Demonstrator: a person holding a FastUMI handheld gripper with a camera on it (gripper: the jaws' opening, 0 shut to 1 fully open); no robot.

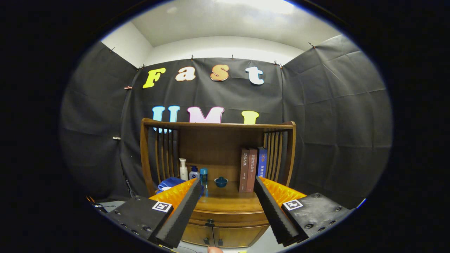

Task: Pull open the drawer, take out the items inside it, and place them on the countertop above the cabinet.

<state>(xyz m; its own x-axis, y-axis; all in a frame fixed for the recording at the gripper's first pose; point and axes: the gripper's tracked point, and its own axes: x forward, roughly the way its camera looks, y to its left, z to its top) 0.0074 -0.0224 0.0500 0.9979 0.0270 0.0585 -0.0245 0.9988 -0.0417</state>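
wooden cabinet (225, 196) stands ahead of the gripper (225, 186), whose jaws are spread wide and hold nothing. drawer (228, 218) below the countertop (225, 202) appears fully closed, its knob (210, 222) untouched. judgement: task not started; opening, removal and placing all remain.

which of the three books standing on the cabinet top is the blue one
The blue book is the one nearest the slatted side rail; the two beside it are brown. The open gripper holds nothing.

Black cloth walls (334, 116) — white ceiling (225, 28)
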